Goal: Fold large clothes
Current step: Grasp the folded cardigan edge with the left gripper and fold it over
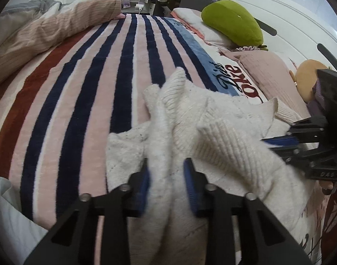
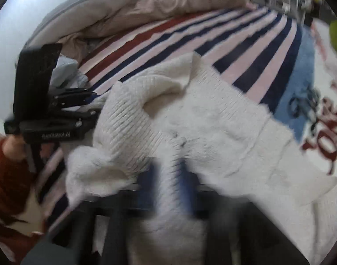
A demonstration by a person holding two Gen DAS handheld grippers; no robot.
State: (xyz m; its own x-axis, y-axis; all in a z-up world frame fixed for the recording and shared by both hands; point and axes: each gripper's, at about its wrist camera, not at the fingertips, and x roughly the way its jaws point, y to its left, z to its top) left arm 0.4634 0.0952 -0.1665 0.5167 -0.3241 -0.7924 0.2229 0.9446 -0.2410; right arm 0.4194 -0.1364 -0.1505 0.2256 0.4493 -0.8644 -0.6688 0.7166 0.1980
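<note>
Between both sets of pads, bunched white sweater (image 1: 212, 119): left gripper (image 1: 167, 190) pinches it, right gripper (image 2: 168, 183) apparently too (blurred). Risk: thick knit slips, fold skews.

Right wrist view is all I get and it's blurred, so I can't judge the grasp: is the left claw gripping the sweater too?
Observer: Yes, the left claw pinches a fold of the white sweater.
Operator: Anything near the headboard?
Observer: A green pillow lies against it.
Operator: And my right claw?
Observer: The right claw bites the sweater's ribbed edge.
</note>
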